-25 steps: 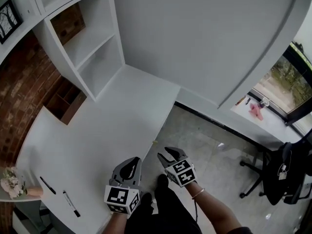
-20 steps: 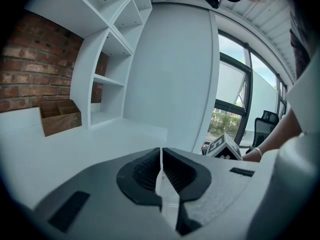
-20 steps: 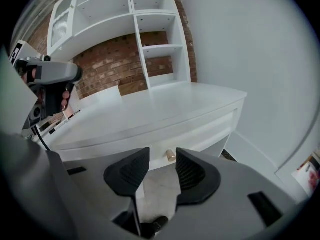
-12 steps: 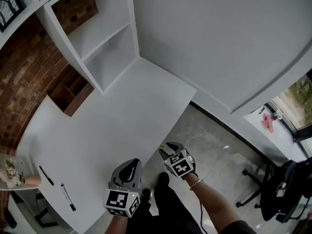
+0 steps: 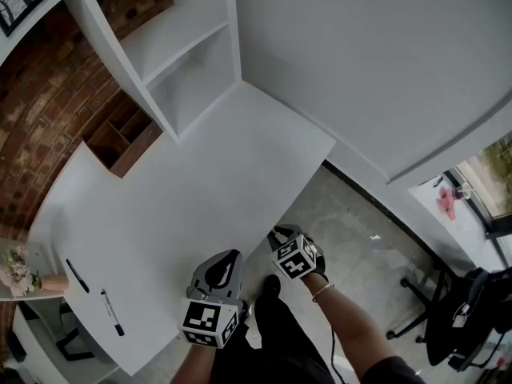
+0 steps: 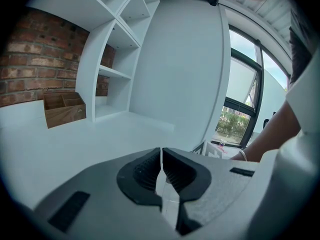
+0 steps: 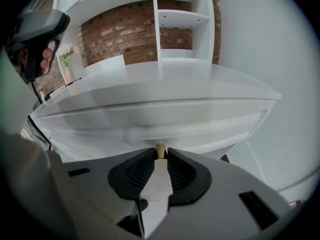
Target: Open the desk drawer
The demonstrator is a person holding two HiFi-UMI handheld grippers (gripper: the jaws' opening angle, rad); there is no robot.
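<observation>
The white desk (image 5: 200, 182) runs from the shelves to its front edge near me. Under that edge, the right gripper view shows the white drawer front (image 7: 165, 119) with a small brass knob (image 7: 160, 150). My right gripper (image 7: 160, 153) has just been closing, and its fingertips now flank and touch the knob. In the head view the right gripper (image 5: 274, 232) is tucked against the desk's front edge, which hides the knob. My left gripper (image 5: 226, 256) hovers over the desk's near corner, shut with nothing in it (image 6: 161, 151).
A wooden organiser (image 5: 124, 138) sits at the back of the desk by the white shelves (image 5: 184, 54). Two pens (image 5: 111, 313) lie near the left end, beside a vase of flowers (image 5: 20, 270). An office chair (image 5: 472, 310) stands on the tiled floor to the right.
My right gripper has dropped from in front of the desk to its front edge, tips under the overhang. The left gripper has sunk slightly over the desk corner.
</observation>
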